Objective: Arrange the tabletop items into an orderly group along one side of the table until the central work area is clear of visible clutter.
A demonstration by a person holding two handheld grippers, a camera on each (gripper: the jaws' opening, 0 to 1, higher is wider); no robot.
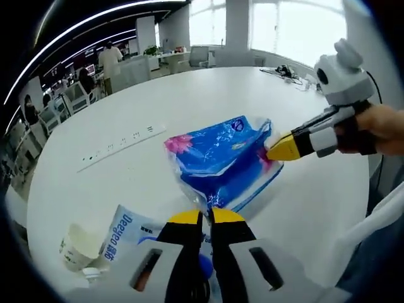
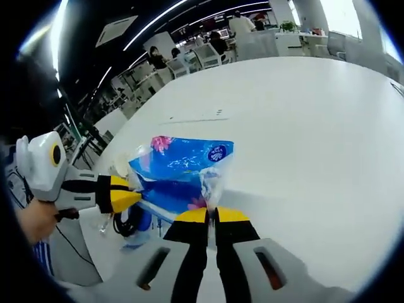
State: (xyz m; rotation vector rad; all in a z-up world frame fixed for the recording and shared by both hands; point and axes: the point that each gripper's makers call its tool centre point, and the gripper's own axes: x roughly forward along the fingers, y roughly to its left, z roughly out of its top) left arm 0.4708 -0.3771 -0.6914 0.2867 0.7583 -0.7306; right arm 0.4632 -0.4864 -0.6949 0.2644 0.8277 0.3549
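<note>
My left gripper [image 1: 206, 216] clamped on the blue tissue pack [image 1: 218, 158], my right gripper [image 2: 211, 214] pinching its opposite end, above the white table [image 1: 189, 101]

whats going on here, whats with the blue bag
A person is working at a round white table with a gripper in each hand. Both are pinched shut on the blue tissue pack: the left gripper at one edge, the right gripper at the opposite end, holding it between them. A paper cup and a Deeyeo pack lie near the table's edge, and a white power strip lies further in.
</note>
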